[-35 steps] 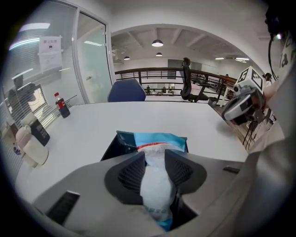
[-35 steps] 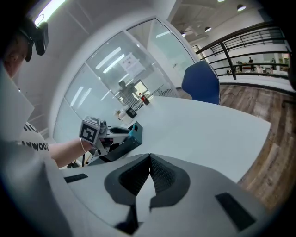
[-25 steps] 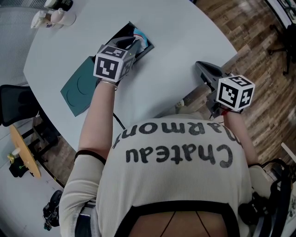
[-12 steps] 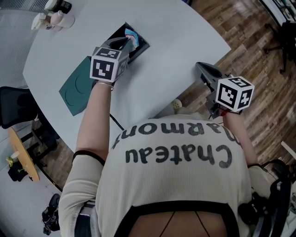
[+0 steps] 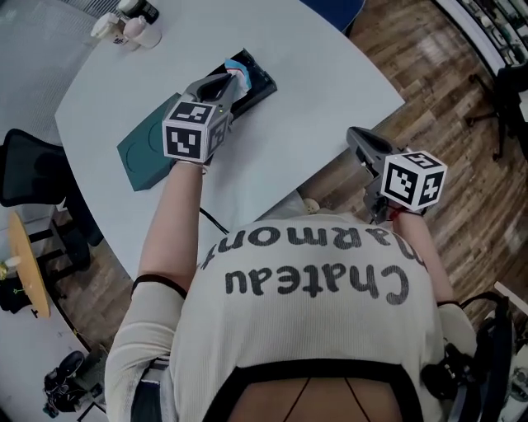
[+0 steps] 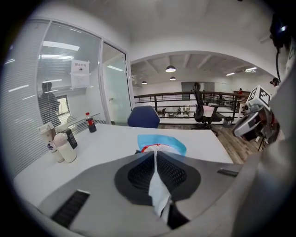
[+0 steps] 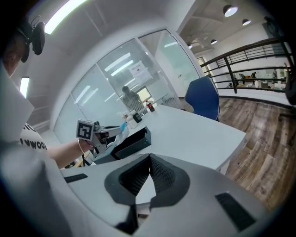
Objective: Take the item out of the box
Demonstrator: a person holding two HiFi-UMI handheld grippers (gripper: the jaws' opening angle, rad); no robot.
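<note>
A black open box (image 5: 262,83) lies on the white round table (image 5: 313,74). My left gripper (image 5: 234,79) hangs over the box's near end, shut on a blue and white packet (image 5: 242,65). In the left gripper view the packet (image 6: 163,141) sticks up between the dark pads (image 6: 138,175), its white edge pinched along their seam. My right gripper (image 5: 356,138) hovers at the table's right edge, shut with nothing between its pads. From the right gripper view, the left gripper (image 7: 111,133), the packet (image 7: 123,127) and the box (image 7: 133,142) show at the left.
A dark green lid (image 5: 147,148) lies flat left of the box. Several bottles (image 5: 132,23) stand at the table's far edge. A blue chair (image 6: 144,116) is behind the table, a black chair (image 5: 29,177) at its left. Wooden floor (image 5: 462,124) lies to the right.
The left gripper stays over the box with the packet in its jaws, which now shows a little more above the box rim. The right gripper has barely moved; the view has shifted.
</note>
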